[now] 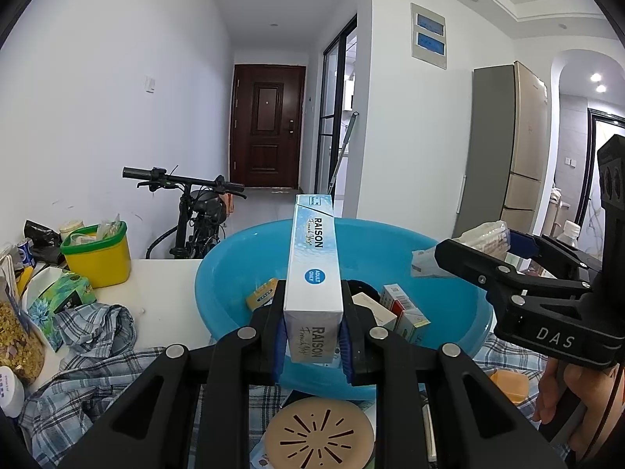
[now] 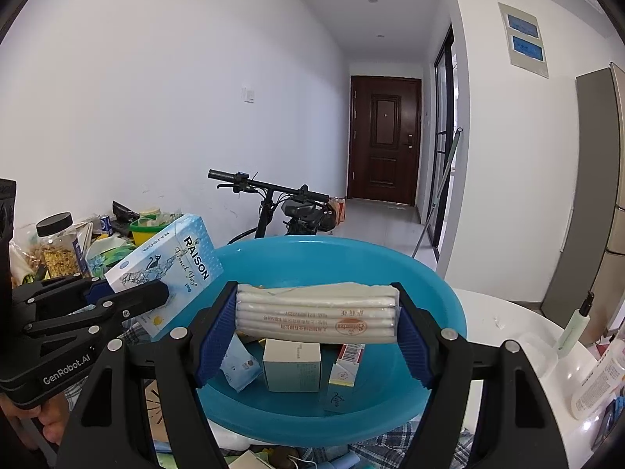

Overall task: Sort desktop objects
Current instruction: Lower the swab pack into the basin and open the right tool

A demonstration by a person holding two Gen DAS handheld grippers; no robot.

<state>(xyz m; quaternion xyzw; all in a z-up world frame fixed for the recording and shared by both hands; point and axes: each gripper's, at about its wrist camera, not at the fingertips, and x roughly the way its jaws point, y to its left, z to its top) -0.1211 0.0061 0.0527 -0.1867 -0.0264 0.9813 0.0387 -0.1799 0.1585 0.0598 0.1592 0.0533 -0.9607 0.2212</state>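
Note:
My left gripper [image 1: 312,336] is shut on a long pale blue RAISON carton [image 1: 314,273], held over the near rim of the blue basin [image 1: 226,273]. The carton also shows in the right wrist view [image 2: 172,269], with the left gripper [image 2: 129,297] at the left. My right gripper [image 2: 318,332] is shut on a white tissue pack [image 2: 316,312], held over the basin [image 2: 441,312]. The right gripper [image 1: 508,269] reaches in from the right in the left wrist view. Several small boxes [image 2: 293,363] lie in the basin.
A yellow tub with a green rim [image 1: 99,254], a green tissue pack [image 1: 62,297] and a plaid cloth [image 1: 93,336] lie left of the basin. A round beige vented lid [image 1: 318,434] lies below it. A jar [image 2: 58,246], a pen [image 2: 574,324] and a bicycle [image 2: 281,203] are around.

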